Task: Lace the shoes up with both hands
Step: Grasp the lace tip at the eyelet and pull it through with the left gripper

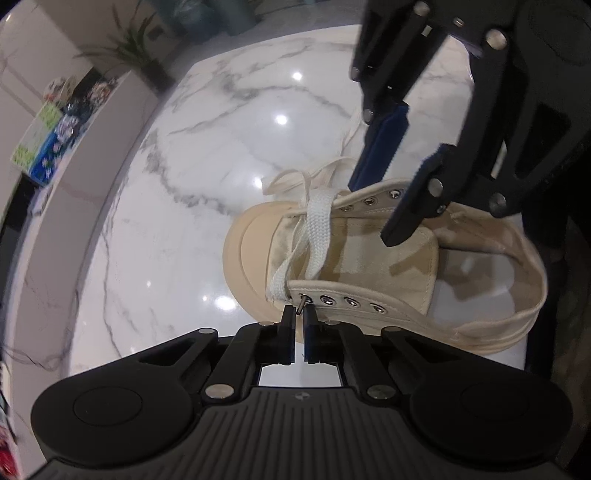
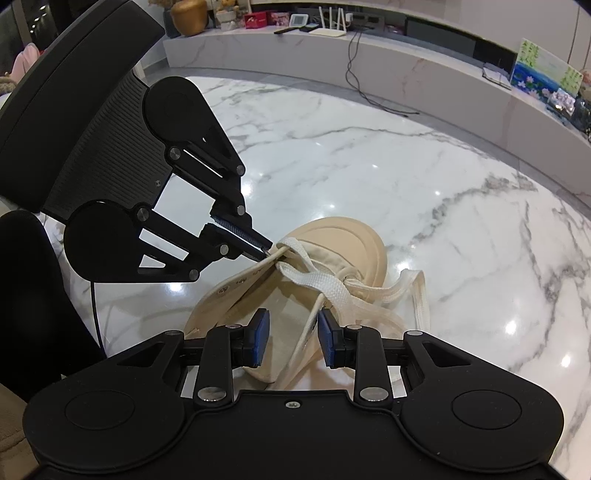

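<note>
Left gripper (image 1: 299,314): jaws nearly closed, pinching the lace tip (image 1: 301,303) at the second eyelet of the near eyelet row. Right gripper (image 2: 291,334): released, jaws wide apart, nothing held between them.

No legible brand, label or writing appears on the shoe (image 1: 369,258) or either gripper.

In the left wrist view, the shoe lies on the marble table (image 1: 221,129) at 12 to 2 o'clock of the left gripper, toe cap at 12 o'clock. The white lace (image 1: 314,236) crosses the tongue. The right gripper hangs over the shoe opening at 1 o'clock.

Only the right wrist view shows a lace strand running between the open right jaws, loose lace loops at 1 o'clock, and a shelf carrying a router (image 2: 328,31).

Only the left wrist view shows both eyelet rows.
</note>
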{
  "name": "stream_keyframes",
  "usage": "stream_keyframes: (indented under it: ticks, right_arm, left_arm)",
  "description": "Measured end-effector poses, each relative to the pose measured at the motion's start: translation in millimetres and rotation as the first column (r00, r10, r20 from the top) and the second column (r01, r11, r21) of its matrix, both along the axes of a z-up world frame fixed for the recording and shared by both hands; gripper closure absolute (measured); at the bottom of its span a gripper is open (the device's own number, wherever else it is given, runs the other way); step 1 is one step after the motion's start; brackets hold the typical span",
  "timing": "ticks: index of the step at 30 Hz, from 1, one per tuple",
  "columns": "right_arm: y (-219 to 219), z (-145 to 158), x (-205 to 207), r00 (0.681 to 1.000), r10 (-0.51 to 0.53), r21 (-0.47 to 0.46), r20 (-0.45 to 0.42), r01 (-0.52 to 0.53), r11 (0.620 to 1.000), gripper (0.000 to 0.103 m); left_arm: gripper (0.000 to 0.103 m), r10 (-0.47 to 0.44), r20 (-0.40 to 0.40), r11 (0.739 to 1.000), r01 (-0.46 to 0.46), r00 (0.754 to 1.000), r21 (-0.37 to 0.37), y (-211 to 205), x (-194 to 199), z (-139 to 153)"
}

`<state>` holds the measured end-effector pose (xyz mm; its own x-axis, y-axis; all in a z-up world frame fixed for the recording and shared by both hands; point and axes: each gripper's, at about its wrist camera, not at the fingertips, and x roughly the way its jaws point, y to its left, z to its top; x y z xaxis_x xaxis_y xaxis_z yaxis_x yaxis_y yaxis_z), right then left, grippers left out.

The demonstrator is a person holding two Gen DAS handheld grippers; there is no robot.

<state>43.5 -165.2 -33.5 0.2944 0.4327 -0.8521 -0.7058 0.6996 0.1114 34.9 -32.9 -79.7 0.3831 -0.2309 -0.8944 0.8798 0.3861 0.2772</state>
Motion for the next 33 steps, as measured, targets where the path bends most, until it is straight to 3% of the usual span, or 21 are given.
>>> stream_keyframes:
  ticks: [8,17,26,29,33]
  right_arm:
    - [1.7,4.9,-5.6,1.000,-0.003,-0.002,0.009,0.003,1.000,0.075]
    - [-1.0,3.6,-9.3,0.999,-0.048,-0.029,-0.010,0.048,0.998,0.075]
    - [-8.7,6.8,-12.4,0.990,-0.141,0.005,-0.029,0.142,0.990,0.075]
    - [-11.5,5.7,-10.2,0.983,-0.179,0.024,-0.043,0.180,0.983,0.077]
    - [-12.4,-1.6,-5.9,0.972,-0.227,0.032,-0.061,0.230,0.973,0.087]
  left_arm:
    - [0.101,0.096,0.005,0.995,-0.096,0.995,-0.024,13.6,-7.8,15.0]
    - [0.101,0.240,0.076,0.970,-0.237,0.968,-0.045,45.5,-22.0,56.8]
    - [0.101,0.314,0.222,0.947,-0.321,0.923,-0.008,71.8,-45.8,112.7]
    - [0.101,0.338,0.280,0.936,-0.352,0.899,0.001,81.5,-56.8,134.0]
    - [0.101,0.382,0.349,0.916,-0.402,0.856,-0.017,94.4,-71.3,161.0]
